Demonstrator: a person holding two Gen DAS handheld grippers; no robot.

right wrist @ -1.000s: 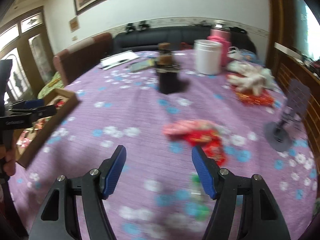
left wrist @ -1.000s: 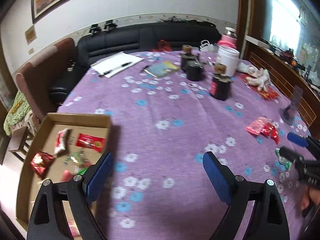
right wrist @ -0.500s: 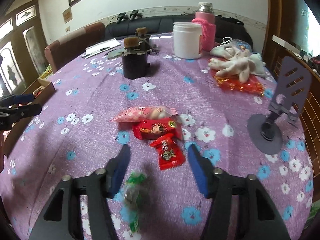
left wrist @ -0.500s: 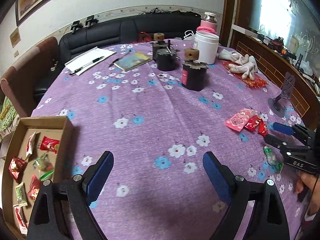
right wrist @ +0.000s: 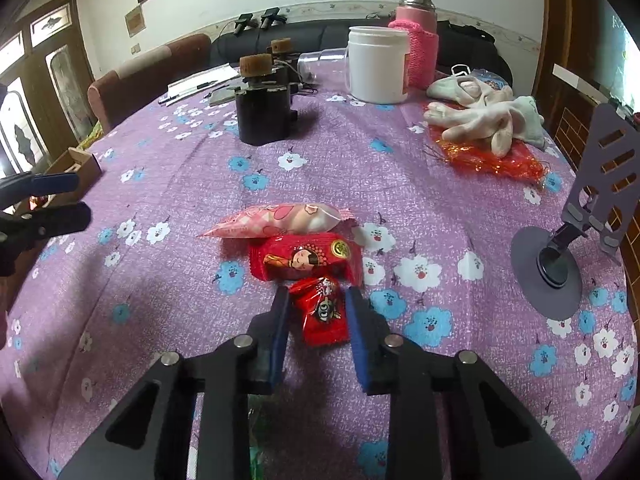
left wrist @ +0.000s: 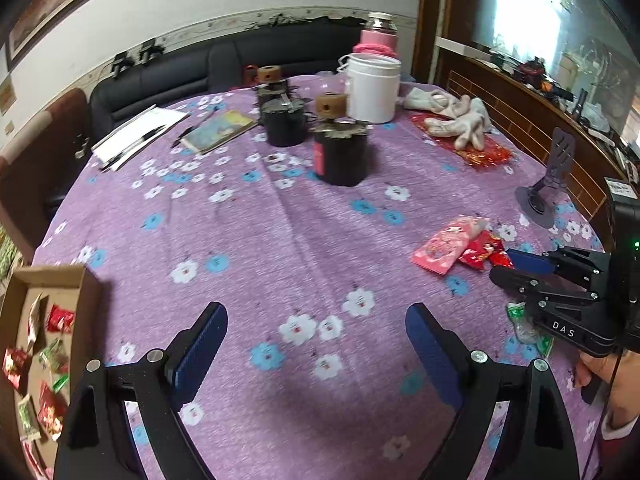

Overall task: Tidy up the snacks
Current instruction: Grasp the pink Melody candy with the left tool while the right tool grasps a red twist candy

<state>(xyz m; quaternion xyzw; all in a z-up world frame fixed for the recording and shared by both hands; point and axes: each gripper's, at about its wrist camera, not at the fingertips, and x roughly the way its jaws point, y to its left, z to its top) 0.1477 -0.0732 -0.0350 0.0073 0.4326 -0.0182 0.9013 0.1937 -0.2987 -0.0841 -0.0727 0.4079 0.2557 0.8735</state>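
Now the right gripper (right wrist: 316, 312) has just been closing, and its blue pads bracket the small red candy (right wrist: 322, 310), which lies on the purple tablecloth (right wrist: 400, 184) just nearer than the red figure packet (right wrist: 304, 260), its long axis running along the fingers. Whether the pads already press it I cannot tell. The left gripper (left wrist: 316, 344) hangs wide apart and empty, between the candy and the cardboard box (left wrist: 48, 280).

The right gripper (right wrist: 318, 308) has just been closing, its blue pads flanking a small red candy packet (right wrist: 323, 312) on the purple flowered table (right wrist: 180, 280). Just beyond lie a larger red snack packet (right wrist: 304, 261) and a pink one (right wrist: 276, 221), touching.
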